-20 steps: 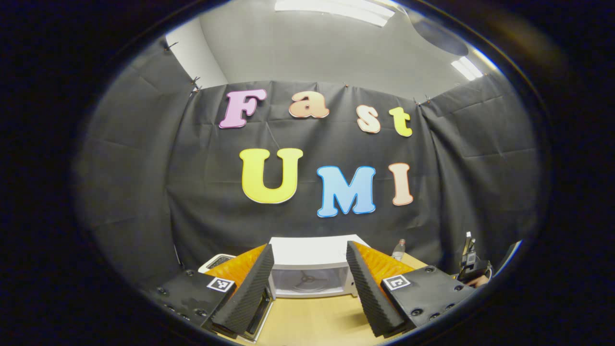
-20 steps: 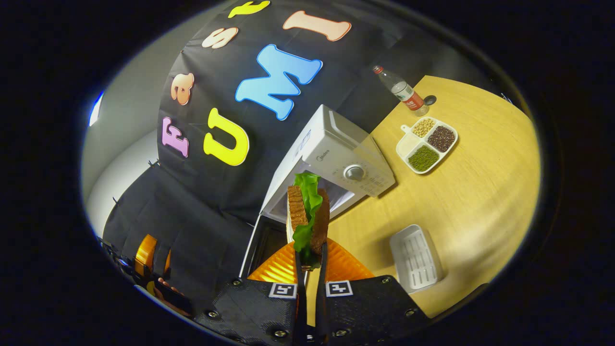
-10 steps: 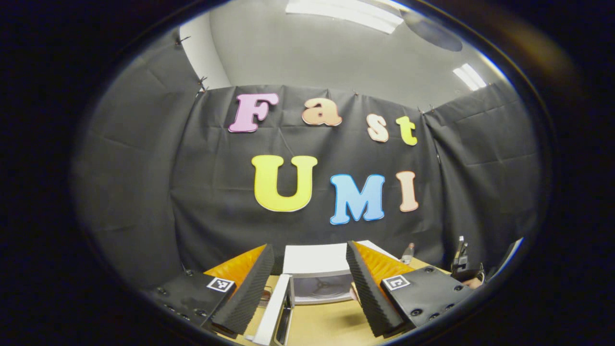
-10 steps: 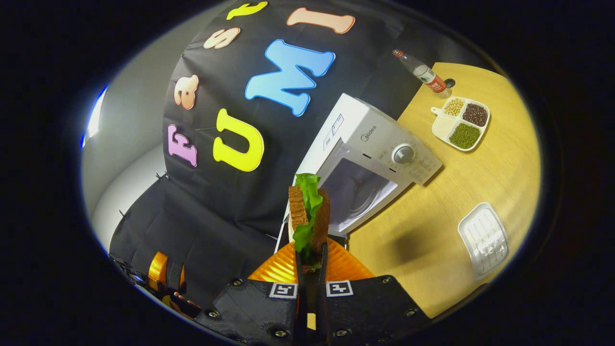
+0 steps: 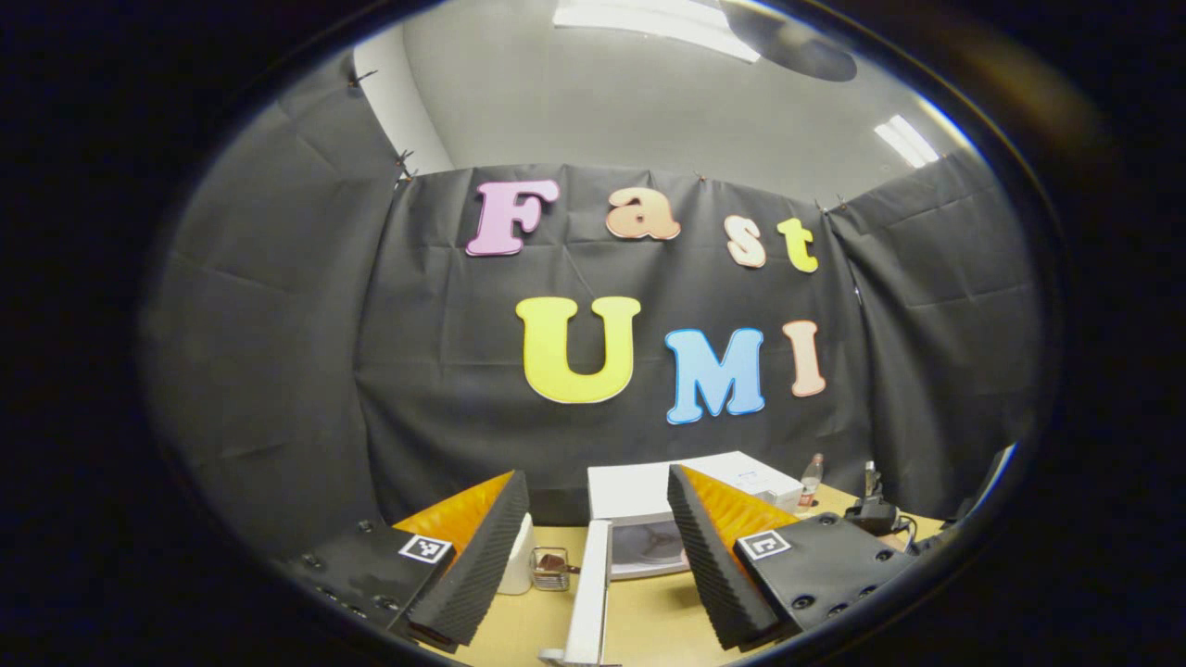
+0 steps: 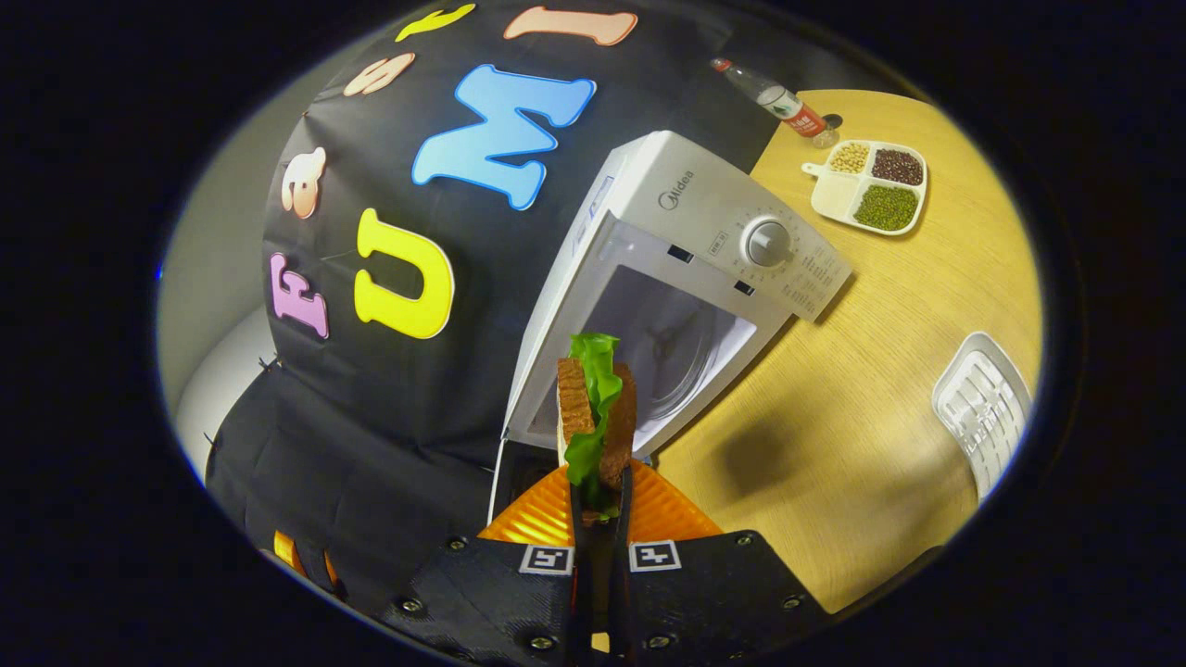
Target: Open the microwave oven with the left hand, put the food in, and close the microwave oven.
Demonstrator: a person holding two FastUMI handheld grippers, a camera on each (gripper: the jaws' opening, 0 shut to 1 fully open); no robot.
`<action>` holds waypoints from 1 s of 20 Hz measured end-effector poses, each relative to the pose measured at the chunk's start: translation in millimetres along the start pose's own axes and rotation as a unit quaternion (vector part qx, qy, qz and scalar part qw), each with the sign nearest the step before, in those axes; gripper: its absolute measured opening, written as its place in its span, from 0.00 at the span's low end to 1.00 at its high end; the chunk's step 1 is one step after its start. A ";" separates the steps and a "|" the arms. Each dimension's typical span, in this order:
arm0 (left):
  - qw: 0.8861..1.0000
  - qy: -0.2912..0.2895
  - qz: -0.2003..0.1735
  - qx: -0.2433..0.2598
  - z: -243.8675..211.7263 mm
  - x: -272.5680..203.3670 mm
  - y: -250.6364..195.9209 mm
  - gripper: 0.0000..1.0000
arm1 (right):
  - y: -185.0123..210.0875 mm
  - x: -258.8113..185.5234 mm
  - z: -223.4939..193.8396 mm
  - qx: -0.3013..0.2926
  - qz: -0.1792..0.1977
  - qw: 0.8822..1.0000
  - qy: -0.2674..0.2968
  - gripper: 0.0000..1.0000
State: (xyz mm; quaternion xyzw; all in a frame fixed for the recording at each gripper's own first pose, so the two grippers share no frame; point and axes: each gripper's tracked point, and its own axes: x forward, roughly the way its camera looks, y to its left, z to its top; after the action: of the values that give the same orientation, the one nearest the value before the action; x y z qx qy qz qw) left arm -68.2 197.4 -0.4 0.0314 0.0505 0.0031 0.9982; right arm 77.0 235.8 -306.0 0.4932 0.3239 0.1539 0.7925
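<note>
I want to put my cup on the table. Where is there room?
Bare table lies between the microwave, the divided snack tray and the white ribbed tray. It is crowded by the open oven, where the right gripper holds the sandwich.

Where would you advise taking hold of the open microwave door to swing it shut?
Probably by the door's free outer edge, coming from its outer face with the open left tongs: it stands edge-on, swung fully out from the microwave.

Open microwave cavity (image 6: pixel 662 347) ahead, unobstructed; swung-out door (image 5: pixel 590 593) edge-on at its left; bare desk (image 6: pixel 862 371) rightward.
</note>
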 end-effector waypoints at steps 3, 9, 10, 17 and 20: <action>1.000 0.004 0.008 -0.003 -4.5 -7.2 14.6 0.97 | -2.4 30.0 6.7 0.034 -0.001 0.999 -0.026 0.07; 1.000 0.003 0.026 0.001 -6.3 -19.5 39.8 0.96 | -12.2 89.4 3.1 0.094 -0.013 0.993 -0.068 0.07; 1.000 0.005 0.030 0.005 -7.0 -22.6 44.0 0.96 | -13.9 99.0 5.4 0.103 -0.014 0.991 -0.080 0.07; 0.997 0.039 0.059 0.006 -37.3 -28.7 74.2 0.96 | -26.8 167.0 15.5 0.140 -0.043 0.981 -0.129 0.07; 0.996 0.057 0.071 0.011 -49.4 -30.2 87.2 0.96 | -33.7 188.3 22.2 0.190 -0.051 0.968 -0.155 0.07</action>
State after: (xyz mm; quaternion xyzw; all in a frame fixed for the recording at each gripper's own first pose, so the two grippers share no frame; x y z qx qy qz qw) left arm -103.4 287.2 -41.0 0.0453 0.1052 0.0747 0.9906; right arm 229.1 311.0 -397.1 0.6351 0.2452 -0.0296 0.7319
